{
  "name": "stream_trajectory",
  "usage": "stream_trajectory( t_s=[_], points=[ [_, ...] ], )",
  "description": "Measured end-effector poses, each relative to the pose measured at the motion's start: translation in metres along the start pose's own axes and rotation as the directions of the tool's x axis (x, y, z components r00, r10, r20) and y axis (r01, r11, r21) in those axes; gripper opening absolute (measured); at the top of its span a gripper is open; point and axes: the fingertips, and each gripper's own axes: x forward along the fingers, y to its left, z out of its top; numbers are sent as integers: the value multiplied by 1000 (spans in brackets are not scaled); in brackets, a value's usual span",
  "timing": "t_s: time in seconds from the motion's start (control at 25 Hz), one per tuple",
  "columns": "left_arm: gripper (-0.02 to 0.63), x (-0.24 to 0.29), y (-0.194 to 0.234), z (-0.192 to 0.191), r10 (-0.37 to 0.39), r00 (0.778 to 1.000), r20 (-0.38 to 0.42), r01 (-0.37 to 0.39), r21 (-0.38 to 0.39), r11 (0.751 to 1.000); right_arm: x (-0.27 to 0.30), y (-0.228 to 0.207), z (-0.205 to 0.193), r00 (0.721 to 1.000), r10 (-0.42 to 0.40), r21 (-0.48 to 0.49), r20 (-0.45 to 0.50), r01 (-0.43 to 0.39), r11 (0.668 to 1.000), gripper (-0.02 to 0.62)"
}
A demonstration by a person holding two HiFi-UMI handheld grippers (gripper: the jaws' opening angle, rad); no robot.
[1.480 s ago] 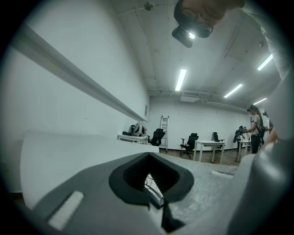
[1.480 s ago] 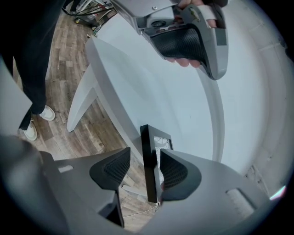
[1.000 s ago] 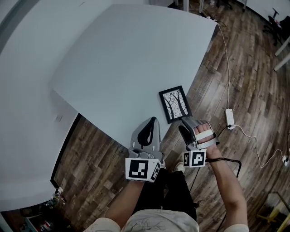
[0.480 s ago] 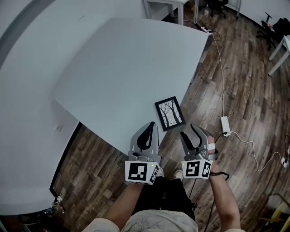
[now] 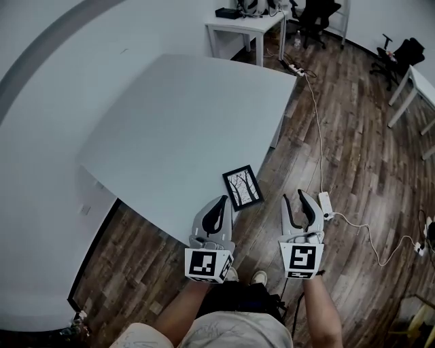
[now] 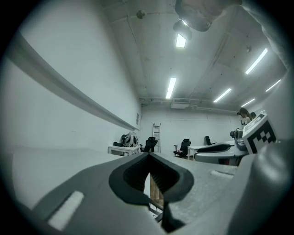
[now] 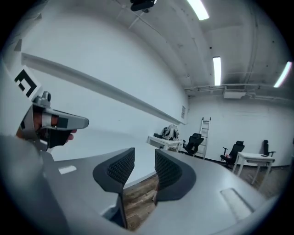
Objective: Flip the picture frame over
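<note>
The picture frame (image 5: 242,187) lies picture-side up at the counter's (image 5: 183,115) near edge, so I judge the flip done. I hold both grippers off it, empty: the left gripper (image 5: 221,200) pressed together, the right gripper (image 5: 300,197) apart, just been closing. Wooden floor (image 5: 340,156), office chairs (image 5: 314,12) beyond.

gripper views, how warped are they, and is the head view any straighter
Left gripper view: strong fisheye, black rounded corners, ceiling strip light blown out. Right gripper view: same bending, the wall band arcs. Head view: milder, the table edges bow, the picture frame is sharp.
</note>
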Motion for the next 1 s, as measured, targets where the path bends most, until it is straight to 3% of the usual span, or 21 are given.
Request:
stream_trajectory(
  t_s=[0.2,0.36,0.68,1.0],
  points=[
    [2,1,-4,10,4,1000,-6,-4,-9,1000,-9,-27,14,997,-77,124,-6,77,989,90],
    [0,1,-13,23,-7,1000,-15,7,-26,1000,-19,-45,26,986,-165,164,-19,165,972,26],
    [2,4,-22,35,-19,997,-70,18,-25,1000,-34,-43,40,988,-151,234,-14,150,961,25],
    [2,9,-21,35,-35,995,-97,33,-29,999,-34,-44,54,988,-154,224,1,150,963,23]
  ],
)
